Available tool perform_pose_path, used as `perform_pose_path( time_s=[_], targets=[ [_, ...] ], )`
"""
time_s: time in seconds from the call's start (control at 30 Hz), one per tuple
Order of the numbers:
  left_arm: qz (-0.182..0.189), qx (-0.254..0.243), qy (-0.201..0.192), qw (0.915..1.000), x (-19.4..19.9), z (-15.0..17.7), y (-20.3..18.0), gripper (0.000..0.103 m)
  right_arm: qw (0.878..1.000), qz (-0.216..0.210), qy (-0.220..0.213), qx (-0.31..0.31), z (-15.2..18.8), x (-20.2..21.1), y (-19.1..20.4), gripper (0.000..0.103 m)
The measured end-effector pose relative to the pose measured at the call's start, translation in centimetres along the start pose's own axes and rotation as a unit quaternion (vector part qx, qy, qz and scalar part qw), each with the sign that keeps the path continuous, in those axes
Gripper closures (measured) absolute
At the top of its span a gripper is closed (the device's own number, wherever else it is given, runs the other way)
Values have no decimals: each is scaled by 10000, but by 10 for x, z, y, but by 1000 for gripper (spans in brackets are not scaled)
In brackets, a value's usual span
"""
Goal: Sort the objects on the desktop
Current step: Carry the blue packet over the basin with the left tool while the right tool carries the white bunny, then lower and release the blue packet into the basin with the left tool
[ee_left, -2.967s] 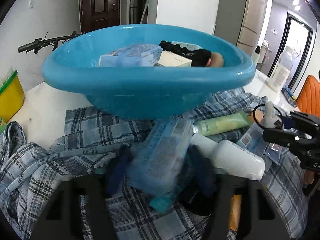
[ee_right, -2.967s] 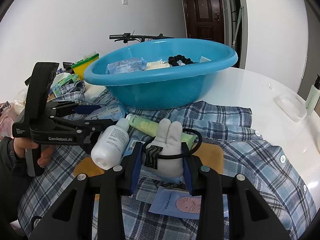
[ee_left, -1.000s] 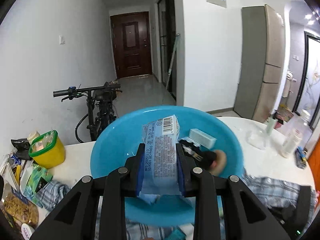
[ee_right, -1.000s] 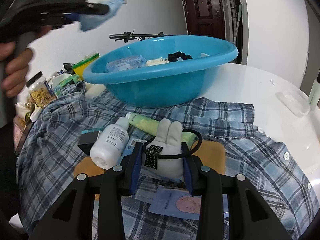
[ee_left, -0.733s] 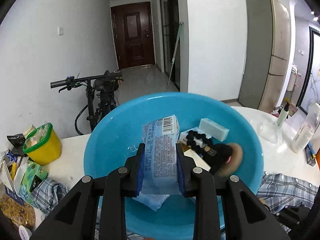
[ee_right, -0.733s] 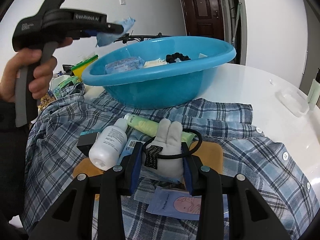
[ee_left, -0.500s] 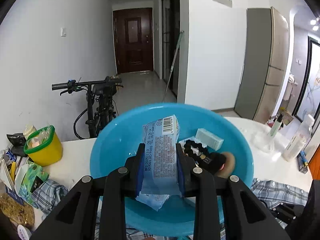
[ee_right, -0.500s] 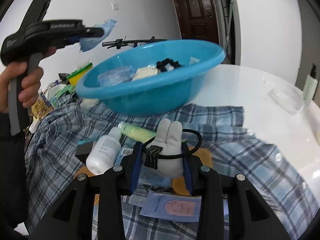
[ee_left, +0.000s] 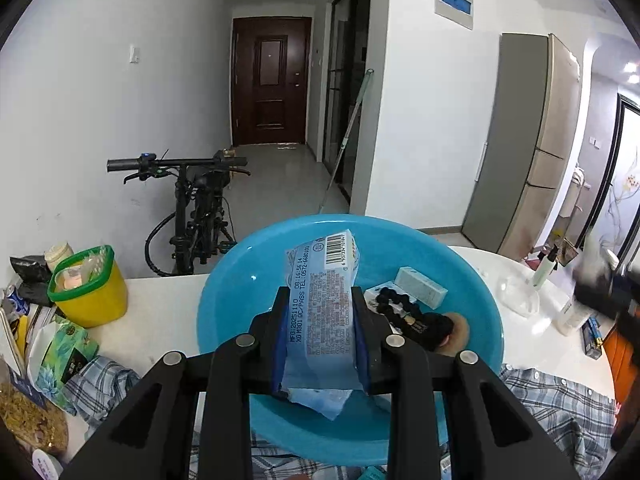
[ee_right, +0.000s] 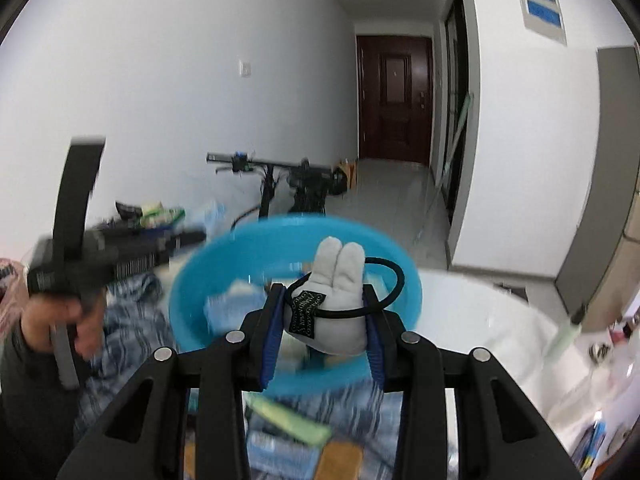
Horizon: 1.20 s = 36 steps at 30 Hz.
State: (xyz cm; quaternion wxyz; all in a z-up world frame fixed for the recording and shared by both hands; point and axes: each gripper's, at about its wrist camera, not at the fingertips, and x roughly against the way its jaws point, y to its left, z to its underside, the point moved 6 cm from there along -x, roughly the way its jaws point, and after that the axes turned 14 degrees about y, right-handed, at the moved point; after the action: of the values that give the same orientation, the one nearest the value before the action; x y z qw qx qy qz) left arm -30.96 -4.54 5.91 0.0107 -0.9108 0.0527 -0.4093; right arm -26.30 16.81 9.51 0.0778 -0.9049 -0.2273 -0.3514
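Observation:
My left gripper [ee_left: 318,334] is shut on a light blue tissue packet [ee_left: 322,308] with a barcode, held above the blue basin [ee_left: 240,264]. Inside the basin lie a pale box [ee_left: 420,292], a black beaded band [ee_left: 394,304] and a round brush [ee_left: 444,328]. My right gripper [ee_right: 324,332] is shut on a white plush rabbit hair tie [ee_right: 340,292] with a black elastic loop, raised high in front of the blue basin [ee_right: 192,284]. The left gripper [ee_right: 120,252] shows blurred at the left of the right wrist view, in a person's hand [ee_right: 76,324].
A plaid shirt [ee_left: 560,404] covers the white table [ee_left: 160,312]. A yellow tub with a green rim [ee_left: 88,292] and snack packs stand at the left. Bottles [ee_left: 572,308] stand at the right edge. A green tube [ee_right: 288,424] lies on the shirt below. A bicycle [ee_left: 192,208] stands behind.
My right gripper has risen sharply from the shirt with the plush hair tie, so the basin now lies below it. My left gripper with the packet has drifted slightly over the basin.

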Motion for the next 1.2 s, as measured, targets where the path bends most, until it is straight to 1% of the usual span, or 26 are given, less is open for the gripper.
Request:
perform_pose_path(
  time_s=[0.07,0.13,0.23,0.3,0.47,0.6,0.67,0.77,0.97,1.2],
  targets=[
    [-112,31,-25,9999,2,-1,6,74,10000,-35,-83,40,-16,-1,1,68],
    [-149,74,-53,9998,4,-1,11,74,9999,-12,-111,55,-28,-5,0,68],
    [-178,65,-85,9998,8,-2,13,74,9999,44,-88,29,-37,-16,-2,68],
    [-242,15,-100,9997,9,-2,14,74,9999,-57,-121,10,-40,-26,1,68],
    [-330,45,-10,9994,4,-1,20,74,9998,-210,-52,-34,-38,-57,-2,68],
    [-401,141,28,9991,-3,-1,23,74,9993,-342,135,-75,-32,-77,-1,68],
    [-467,158,53,9988,-7,0,24,74,9995,-273,158,-67,-31,-78,0,68],
    [-586,136,115,9981,-14,0,24,74,9993,-310,177,-97,-30,-82,-4,68],
    [-673,62,150,9976,-20,3,16,74,9987,-371,219,-279,-27,-87,-19,68],
    [-739,27,230,9970,-26,4,12,74,9988,-346,244,-260,-27,-88,-17,68]
  ],
)
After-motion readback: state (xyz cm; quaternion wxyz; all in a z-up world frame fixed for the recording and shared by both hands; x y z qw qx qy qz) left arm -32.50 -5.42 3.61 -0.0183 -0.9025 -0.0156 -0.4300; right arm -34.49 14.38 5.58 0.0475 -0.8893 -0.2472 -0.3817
